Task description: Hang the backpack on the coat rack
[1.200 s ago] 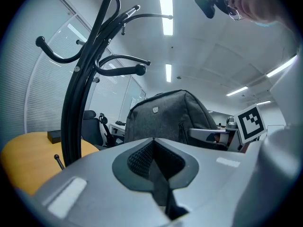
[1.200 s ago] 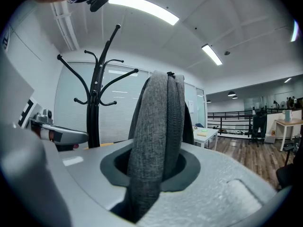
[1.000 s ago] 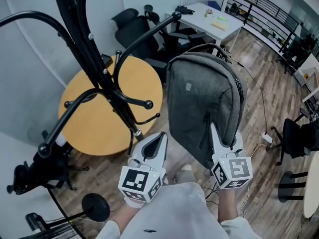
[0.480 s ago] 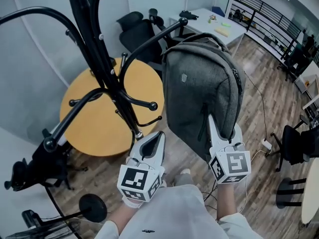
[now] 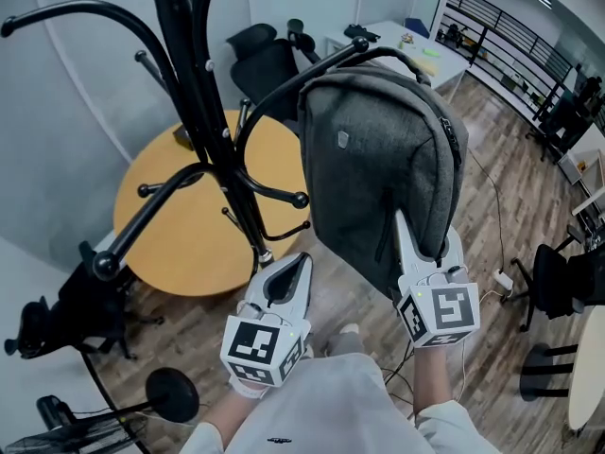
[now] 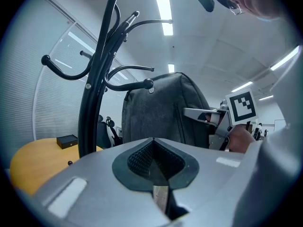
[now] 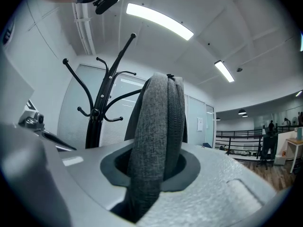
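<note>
Grey, the backpack (image 5: 378,168) is held up beside the coat rack (image 5: 203,130) by the right gripper (image 5: 423,242) in the head view. In the left gripper view, the left gripper (image 6: 152,146) is seen closed and empty. In the right gripper view, the backpack's edge is clamped.

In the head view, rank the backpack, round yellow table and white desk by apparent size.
1. backpack, nearest the camera, so unsure
2. round yellow table, almost alike
3. white desk
</note>
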`<state>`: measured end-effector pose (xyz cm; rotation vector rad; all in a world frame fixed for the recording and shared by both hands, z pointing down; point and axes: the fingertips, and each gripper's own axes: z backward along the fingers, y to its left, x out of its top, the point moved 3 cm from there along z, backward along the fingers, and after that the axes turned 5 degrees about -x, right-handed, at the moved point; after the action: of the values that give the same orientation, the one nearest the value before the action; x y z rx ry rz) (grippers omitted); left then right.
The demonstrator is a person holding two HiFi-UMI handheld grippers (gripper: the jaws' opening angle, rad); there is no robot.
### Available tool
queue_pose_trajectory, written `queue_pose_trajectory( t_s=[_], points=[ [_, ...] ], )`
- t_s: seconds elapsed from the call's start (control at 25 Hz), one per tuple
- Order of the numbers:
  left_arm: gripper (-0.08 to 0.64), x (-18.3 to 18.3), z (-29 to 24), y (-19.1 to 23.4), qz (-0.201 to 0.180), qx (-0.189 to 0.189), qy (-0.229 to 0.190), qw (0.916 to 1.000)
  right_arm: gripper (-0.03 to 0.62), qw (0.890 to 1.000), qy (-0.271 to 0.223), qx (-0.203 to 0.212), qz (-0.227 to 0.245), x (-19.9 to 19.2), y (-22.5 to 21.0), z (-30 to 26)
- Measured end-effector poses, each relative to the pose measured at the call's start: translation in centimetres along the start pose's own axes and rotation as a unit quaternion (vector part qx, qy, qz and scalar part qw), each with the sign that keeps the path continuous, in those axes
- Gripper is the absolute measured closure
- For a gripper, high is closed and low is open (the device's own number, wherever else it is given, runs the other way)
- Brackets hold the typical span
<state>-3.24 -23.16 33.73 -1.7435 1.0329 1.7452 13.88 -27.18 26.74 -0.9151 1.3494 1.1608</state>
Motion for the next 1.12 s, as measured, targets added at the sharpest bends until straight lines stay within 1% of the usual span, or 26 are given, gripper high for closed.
queue_pose_trajectory(
  t_s=[0.24,0.4,0.72,0.88,1.12],
  points=[
    [0.543,-0.1,0.4,0.2,0.001,-0.001,-0.002,1.0000,0.492,1.000,-0.010,0.002,0.012,1.0,0.7,-0.3],
    [0.543,-0.2,0.7,0.7,0.003,0.002,-0.004,1.0000,0.492,0.999,-0.017,0.007,0.030,1.5,1.5,-0.4],
    [0.543,-0.4,1.2,1.1,0.011,0.009,-0.006,0.9999,0.492,0.998,-0.026,0.029,0.057,2.3,2.6,-0.6],
    [0.543,-0.6,1.2,1.2,0.015,0.009,-0.006,0.9998,0.492,0.995,-0.036,0.030,0.092,2.8,2.7,-0.7],
    [0.543,-0.7,1.0,1.1,0.020,0.002,-0.006,0.9998,0.492,0.988,-0.031,0.008,0.149,3.4,2.8,-0.2]
  ],
)
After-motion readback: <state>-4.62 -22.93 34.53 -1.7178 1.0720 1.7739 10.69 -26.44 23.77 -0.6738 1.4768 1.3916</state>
